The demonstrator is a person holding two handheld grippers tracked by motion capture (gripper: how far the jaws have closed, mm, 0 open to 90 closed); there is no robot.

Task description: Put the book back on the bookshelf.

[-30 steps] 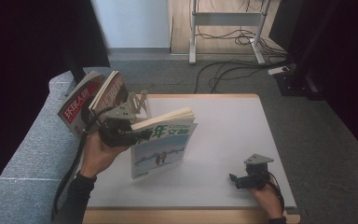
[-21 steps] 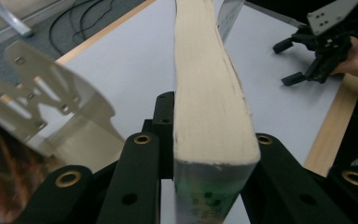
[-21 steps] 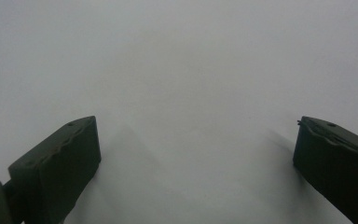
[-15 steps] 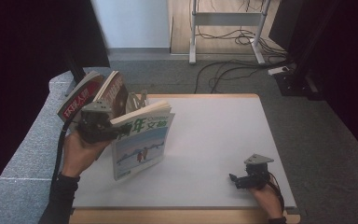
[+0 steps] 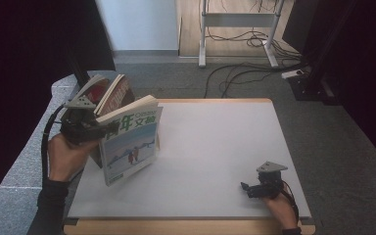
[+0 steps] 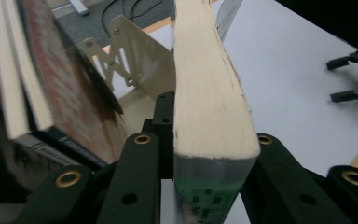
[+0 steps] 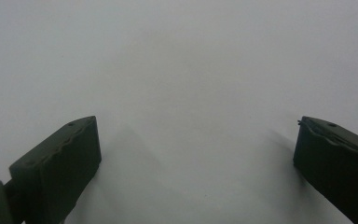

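My left gripper (image 5: 100,131) is clamped on the blue book (image 5: 129,144) near its spine edge, jaws closed in to the book's thickness with a pad on each cover. I am holding it upright and slightly tilted over the left edge of the table (image 5: 215,147), front cover facing me, its long axis running from the table up toward the top of the high view.

The relation that matters: the metal bookend (image 6: 135,70) and the 2 leaning books (image 5: 110,90) lie just beyond and to the left of the blue book, at the table's far-left corner. I judge the next move is to bring the book against that stack, so it must travel left and away from me, staying upright and parallel to the leaning covers. My left hand (image 5: 66,156) is right there; my right gripper (image 5: 247,188) rests on the table at the near-right corner, well apart, jaws spread wide with nothing between them.

The left gripper view gives me what the high view cannot: the book's page edge (image 6: 209,93) seen end-on, the red cover (image 6: 70,93) of the nearest leaning book, and the open gap between them with the bookend at its back. The high view gives the overall layout. The right gripper view offers bare white table (image 7: 191,70) between its open jaws.
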